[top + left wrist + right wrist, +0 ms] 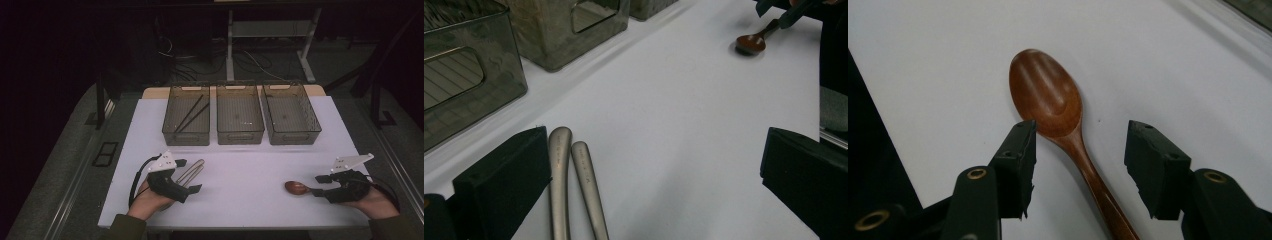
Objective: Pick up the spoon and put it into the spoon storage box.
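A brown wooden spoon (296, 187) (1048, 95) lies on the white table (250, 165), bowl pointing left. My right gripper (320, 185) (1078, 165) straddles its neck, open, a jaw on each side and neither pad pressing on it. Two grey metal utensil handles (192, 172) (569, 190) lie side by side on the table at the left. My left gripper (188, 175) (654, 190) is open wide around them, the handles close to its left jaw. In the left gripper view the spoon (751, 42) lies far off with the right gripper (784, 12) over its handle.
Three translucent grey bins stand in a row at the back: left bin (186, 141), middle bin (240, 137), right bin (292, 138). Dark chopsticks (192, 112) lie in the left bin. The table's front edge runs just under both hands.
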